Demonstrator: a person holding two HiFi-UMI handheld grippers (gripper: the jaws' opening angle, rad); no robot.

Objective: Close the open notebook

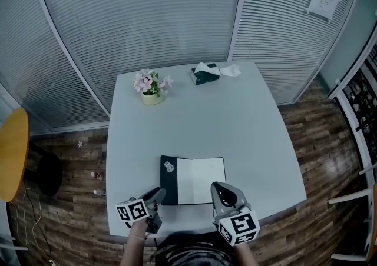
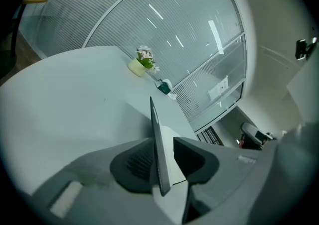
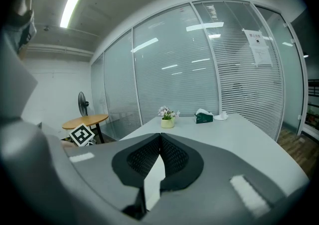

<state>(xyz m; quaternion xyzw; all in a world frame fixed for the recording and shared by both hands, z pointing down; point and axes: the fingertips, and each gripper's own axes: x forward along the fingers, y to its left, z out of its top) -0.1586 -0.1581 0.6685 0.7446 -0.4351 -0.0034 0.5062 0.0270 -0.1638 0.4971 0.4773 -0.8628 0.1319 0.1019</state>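
The notebook (image 1: 193, 180) lies open near the front edge of the pale table (image 1: 235, 123), with a dark cover on the left and a white page on the right. My left gripper (image 1: 160, 192) is at its lower left corner. In the left gripper view the dark cover (image 2: 155, 124) stands edge-on between the jaws of that gripper (image 2: 162, 140). It lies close against the left pad (image 2: 134, 162), with a gap to the right one, so the jaws are open. My right gripper (image 1: 217, 186) hovers over the page's lower right corner. Its pads (image 3: 172, 154) meet at the tip, shut and holding nothing.
A small pot of pink flowers (image 1: 152, 88) and a dark tissue box (image 1: 205, 74) stand at the table's far side. Glass walls with blinds close off the back. A round wooden table (image 1: 13, 153) is at the far left, over a wood floor.
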